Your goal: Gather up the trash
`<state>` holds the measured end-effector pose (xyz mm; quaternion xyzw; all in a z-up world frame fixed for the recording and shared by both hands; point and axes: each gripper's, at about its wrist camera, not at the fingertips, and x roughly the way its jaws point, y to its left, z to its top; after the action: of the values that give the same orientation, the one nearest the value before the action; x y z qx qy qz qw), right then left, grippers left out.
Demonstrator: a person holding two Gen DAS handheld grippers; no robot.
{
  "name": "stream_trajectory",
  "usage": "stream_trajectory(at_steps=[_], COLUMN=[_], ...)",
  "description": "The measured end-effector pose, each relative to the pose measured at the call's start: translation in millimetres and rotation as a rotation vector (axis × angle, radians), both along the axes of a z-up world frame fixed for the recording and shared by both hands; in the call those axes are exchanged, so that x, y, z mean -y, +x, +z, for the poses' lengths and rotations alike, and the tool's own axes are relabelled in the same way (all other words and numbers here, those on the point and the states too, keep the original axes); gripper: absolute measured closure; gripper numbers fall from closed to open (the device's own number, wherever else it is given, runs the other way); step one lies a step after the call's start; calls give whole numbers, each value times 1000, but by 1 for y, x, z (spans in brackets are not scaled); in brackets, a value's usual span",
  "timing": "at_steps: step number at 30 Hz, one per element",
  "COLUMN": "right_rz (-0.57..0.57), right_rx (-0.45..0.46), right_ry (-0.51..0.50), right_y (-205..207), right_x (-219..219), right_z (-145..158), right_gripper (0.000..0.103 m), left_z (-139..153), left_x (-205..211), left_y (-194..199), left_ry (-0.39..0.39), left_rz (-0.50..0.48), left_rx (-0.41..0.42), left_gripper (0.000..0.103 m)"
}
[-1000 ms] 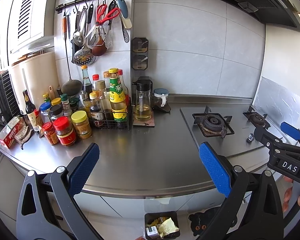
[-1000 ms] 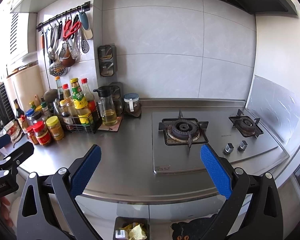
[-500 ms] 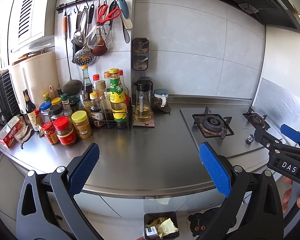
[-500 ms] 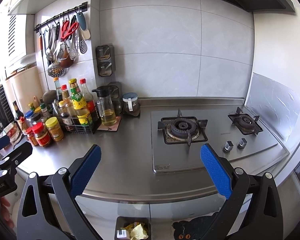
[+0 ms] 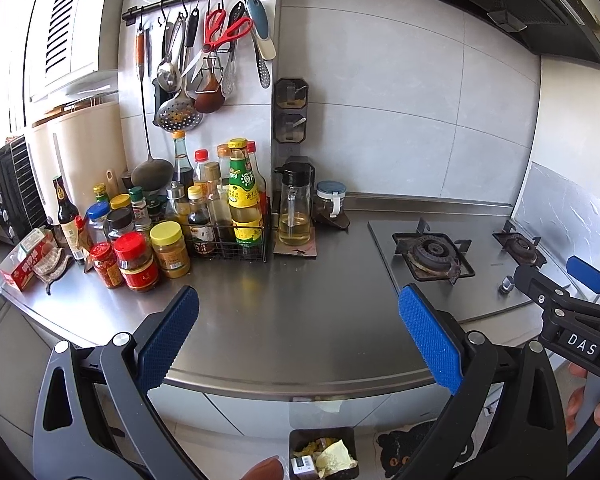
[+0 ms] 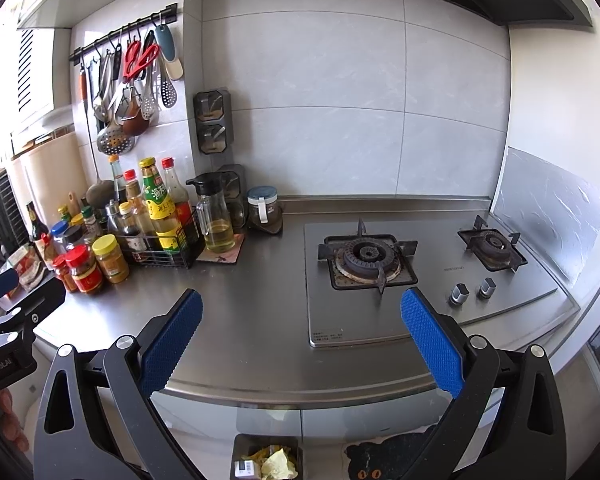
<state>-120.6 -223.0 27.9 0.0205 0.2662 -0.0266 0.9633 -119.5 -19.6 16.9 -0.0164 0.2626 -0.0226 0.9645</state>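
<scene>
Both tongs are spread wide with nothing between their blue pads: the left gripper point(image 5: 298, 334) and the right gripper point(image 6: 302, 336) hang over the front edge of the steel counter point(image 5: 284, 304). Below that edge, on the floor, stands a small dark bin point(image 6: 267, 456), upright with its mouth facing up. Inside lie crumpled yellowish paper point(image 6: 278, 466) and a small box point(image 6: 247, 469); their long axes cannot be told.
</scene>
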Motion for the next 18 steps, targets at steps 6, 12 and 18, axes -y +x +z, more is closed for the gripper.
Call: stream_trajectory(at_steps=[6, 12, 18], right_rz=[-2, 0, 4], right_rx=[-5, -11, -12], right_ry=[2, 1, 1], right_y=[2, 4, 5], right_x=[-1, -3, -6], right_z=[0, -2, -2], right_gripper=[3, 3, 3], left_z=[-2, -3, -3], left_x=[0, -1, -5], left_y=[4, 3, 4], left_ry=[-2, -6, -28], left_rz=[2, 0, -19], left_rx=[-25, -13, -12], left_gripper=[8, 8, 8])
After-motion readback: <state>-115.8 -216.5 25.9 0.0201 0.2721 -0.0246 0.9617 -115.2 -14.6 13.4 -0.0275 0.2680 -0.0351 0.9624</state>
